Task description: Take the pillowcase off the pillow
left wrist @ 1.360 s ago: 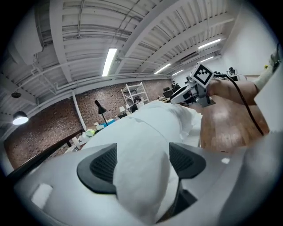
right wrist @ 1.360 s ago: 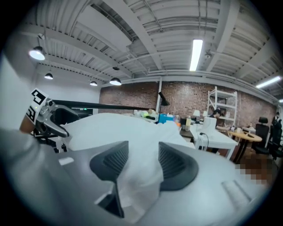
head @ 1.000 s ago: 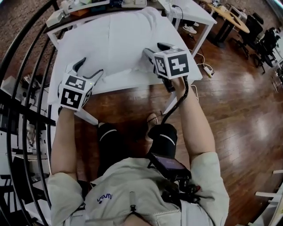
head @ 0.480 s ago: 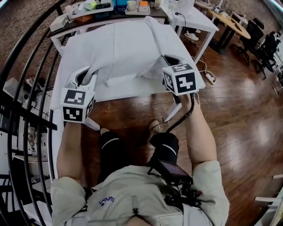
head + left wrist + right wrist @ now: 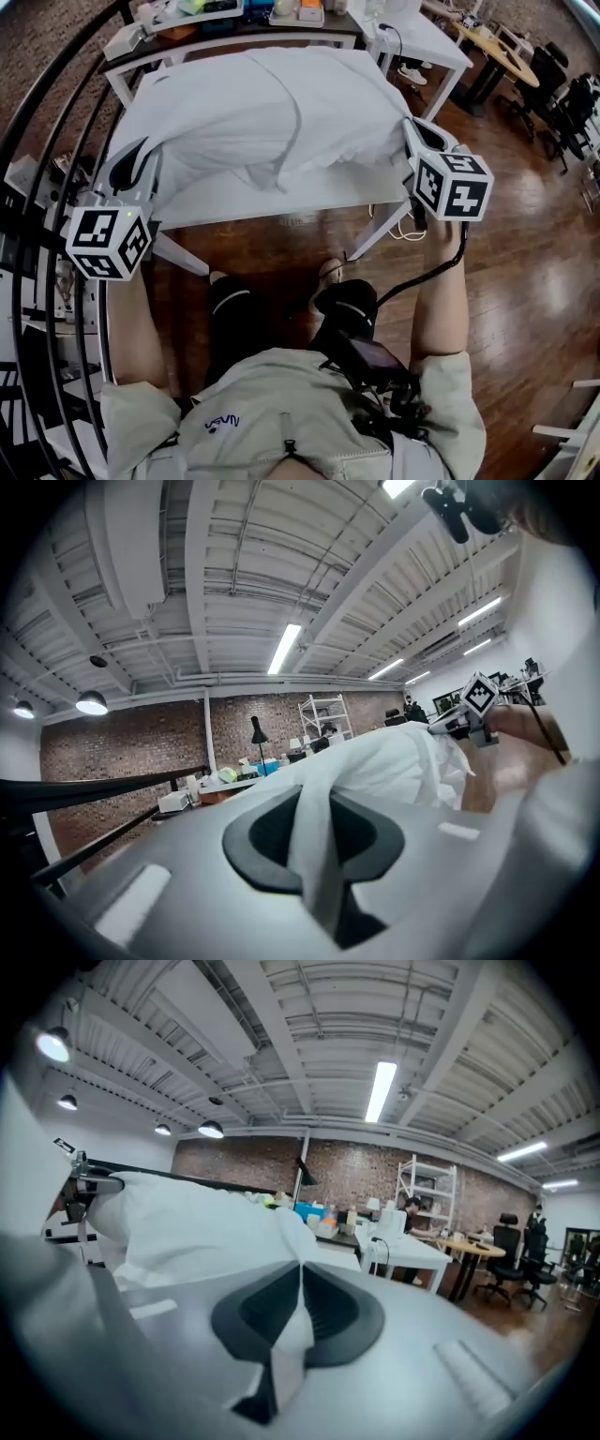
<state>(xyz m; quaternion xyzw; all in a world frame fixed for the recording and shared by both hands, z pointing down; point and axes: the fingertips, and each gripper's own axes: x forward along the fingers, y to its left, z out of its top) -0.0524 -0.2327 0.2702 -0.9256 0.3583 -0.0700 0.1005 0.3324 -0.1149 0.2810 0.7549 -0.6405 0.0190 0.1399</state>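
Clamped on a pinch of the white pillowcase [image 5: 272,112] with the left gripper [image 5: 141,155], just closed further onto it, with a strip of cloth running up between the pads. Pinched tight on a second fold with the right gripper [image 5: 419,136], shut to nothing but the thin cloth.

Lying across the white tabletop [image 5: 281,195] from near its left edge to its right edge, plump in the middle, presumably with the pillow hidden inside. Lifted at both near ends towards the 2 grippers, and sagging between them above the near edge.

Judged as the very start of the strip: 2 grips taken, little cloth drawn yet.

To do this step well:
- Keep both clamps firm, since thin cloth slips easily out of smooth pads.
- Draw the 2 grippers towards the near edge together and at 1 height, so as not to twist the case around its filling.
- Hold them well apart, to keep the cloth taut and the bulk free to slide.
- Watch for the whole bundle dragging along the tabletop, a likely sign of filling caught in a pinch. Impossible to tell from here whether only 1 layer sits in each clamp.
- Impossible also to tell which end is held. If the closed 1, lift and shake. If the open 1, peel back.
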